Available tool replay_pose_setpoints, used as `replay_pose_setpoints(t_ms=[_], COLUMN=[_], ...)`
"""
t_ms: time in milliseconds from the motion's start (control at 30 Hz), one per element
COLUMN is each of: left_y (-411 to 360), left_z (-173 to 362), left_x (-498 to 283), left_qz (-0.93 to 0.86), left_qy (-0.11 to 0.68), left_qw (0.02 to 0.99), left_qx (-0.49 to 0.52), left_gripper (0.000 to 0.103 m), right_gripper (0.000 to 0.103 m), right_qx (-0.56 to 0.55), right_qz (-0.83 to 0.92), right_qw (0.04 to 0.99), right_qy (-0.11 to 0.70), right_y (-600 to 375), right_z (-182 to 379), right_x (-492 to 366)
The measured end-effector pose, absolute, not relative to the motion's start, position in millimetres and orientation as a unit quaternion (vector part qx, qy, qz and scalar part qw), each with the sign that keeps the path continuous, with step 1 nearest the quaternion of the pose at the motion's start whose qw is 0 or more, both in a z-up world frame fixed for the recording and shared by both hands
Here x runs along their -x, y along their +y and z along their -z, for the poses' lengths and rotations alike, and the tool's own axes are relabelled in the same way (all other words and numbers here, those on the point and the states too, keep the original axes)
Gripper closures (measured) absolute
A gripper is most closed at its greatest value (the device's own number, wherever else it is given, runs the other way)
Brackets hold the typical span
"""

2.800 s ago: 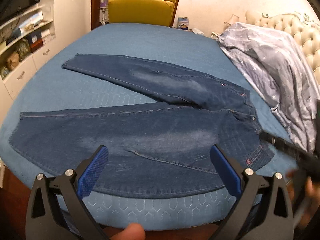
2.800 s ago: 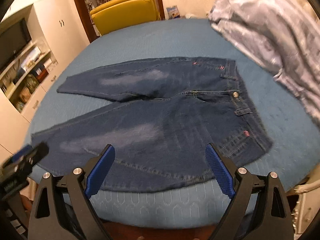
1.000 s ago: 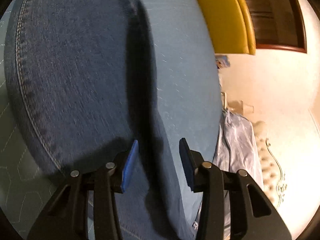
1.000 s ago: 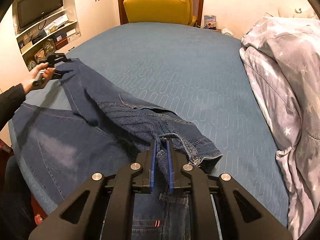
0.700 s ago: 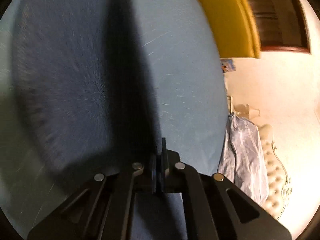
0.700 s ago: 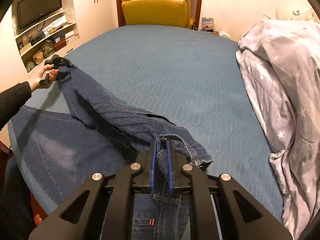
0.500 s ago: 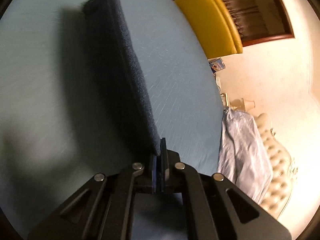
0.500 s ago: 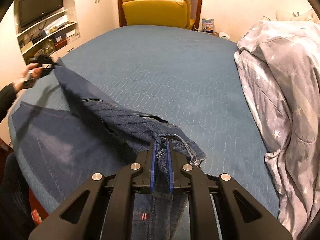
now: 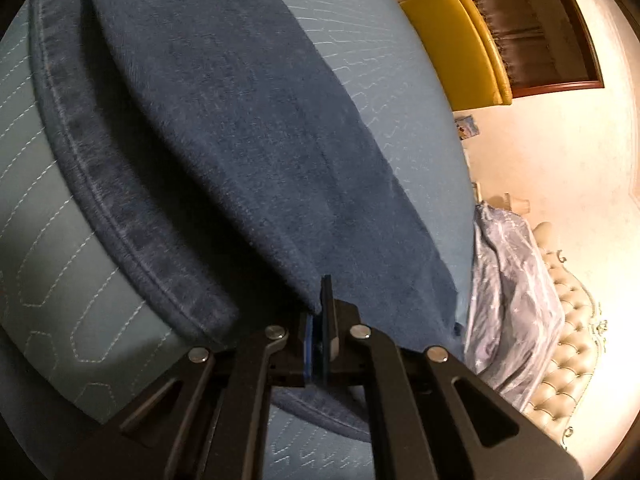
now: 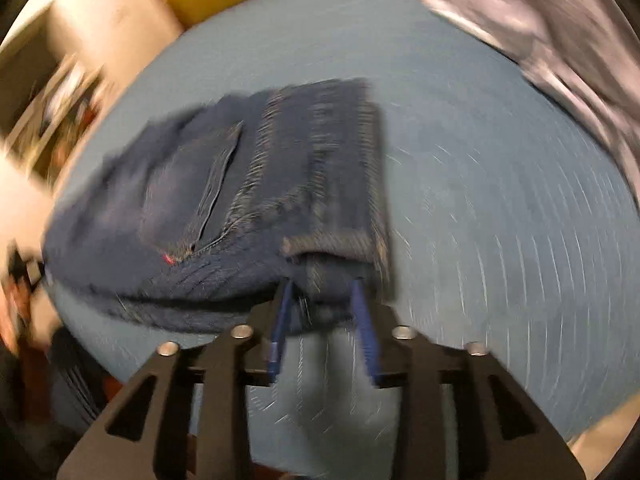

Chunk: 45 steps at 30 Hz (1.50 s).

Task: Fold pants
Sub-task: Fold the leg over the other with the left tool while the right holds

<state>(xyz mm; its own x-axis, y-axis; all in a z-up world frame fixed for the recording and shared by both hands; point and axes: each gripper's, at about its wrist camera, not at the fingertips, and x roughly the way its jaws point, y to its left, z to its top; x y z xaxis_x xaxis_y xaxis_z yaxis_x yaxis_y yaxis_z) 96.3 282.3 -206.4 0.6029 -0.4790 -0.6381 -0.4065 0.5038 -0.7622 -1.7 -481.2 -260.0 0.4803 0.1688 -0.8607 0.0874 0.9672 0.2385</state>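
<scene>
Dark blue jeans (image 9: 224, 128) lie on the blue quilted bed (image 9: 48, 216). My left gripper (image 9: 320, 320) is shut on the hem of one jeans leg, which is held over the other leg with its stitched hem at the left. In the blurred right wrist view the jeans (image 10: 248, 184) lie folded in half lengthwise, waistband toward me. My right gripper (image 10: 322, 292) has its jaws apart around the waistband corner; whether the pads still touch the cloth is lost in the blur.
A yellow armchair (image 9: 460, 40) stands beyond the bed's far edge. A grey-blue starred duvet (image 9: 512, 296) is heaped at the right by a tufted headboard (image 9: 568, 344). Shelves (image 10: 60, 120) are at the left in the right wrist view.
My left gripper has carried the leg hem over the other leg. My right gripper, shut on the waistband before, now has its jaws parted and is moving fast, blurring the view.
</scene>
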Motion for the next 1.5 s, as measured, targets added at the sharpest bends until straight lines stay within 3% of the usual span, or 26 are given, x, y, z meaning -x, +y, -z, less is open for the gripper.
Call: replay_pose_setpoints(t_ms=[33, 333, 533, 567, 600, 633, 733, 833, 1233, 1333, 1367, 1400, 1500], left_y=[281, 300, 305, 306, 308, 308, 311, 314, 313, 322, 329, 334, 352], left_z=[206, 213, 212, 207, 199, 189, 174, 192, 225, 229, 230, 229, 226], left_x=[-100, -74, -77, -77, -75, -71, -56, -51, -38, -33, -31, -30, -33], left_qz=[0.026, 0.036, 0.046, 0.047, 0.049, 0.052, 0.058, 0.049, 0.043, 0.035, 0.038, 0.043, 0.036], left_qy=[0.446, 0.440, 0.438, 0.435, 0.428, 0.420, 0.408, 0.427, 0.435, 0.424, 0.412, 0.399, 0.381], left_qw=[0.744, 0.736, 0.737, 0.740, 0.744, 0.748, 0.757, 0.743, 0.729, 0.731, 0.730, 0.731, 0.742], left_qx=[0.498, 0.513, 0.512, 0.511, 0.512, 0.512, 0.507, 0.512, 0.527, 0.533, 0.544, 0.551, 0.551], left_gripper=[0.100, 0.100, 0.100, 0.100, 0.101, 0.101, 0.101, 0.101, 0.100, 0.091, 0.078, 0.073, 0.072], right_gripper=[0.044, 0.044, 0.047, 0.054, 0.092, 0.101, 0.101, 0.101, 0.101, 0.102, 0.102, 0.102, 0.103], right_qx=[-0.166, -0.423, -0.448, -0.449, -0.443, -0.424, -0.399, -0.375, -0.366, -0.338, -0.325, -0.312, -0.289], right_qz=[-0.003, 0.033, 0.049, 0.053, 0.059, 0.075, 0.079, 0.076, 0.092, 0.103, 0.106, 0.110, 0.119], right_qw=[0.850, 0.782, 0.776, 0.778, 0.782, 0.787, 0.800, 0.812, 0.793, 0.802, 0.806, 0.809, 0.813], right_qy=[0.500, 0.456, 0.442, 0.437, 0.436, 0.442, 0.440, 0.440, 0.477, 0.482, 0.483, 0.485, 0.491], right_y=[-486, -486, -477, -482, -482, -481, -470, -465, -478, -471, -468, -465, -457], right_z=[258, 283, 290, 290, 288, 285, 263, 250, 290, 295, 294, 294, 297], right_x=[14, 16, -3, -6, -8, -11, -7, -1, -6, -6, -7, -9, -14])
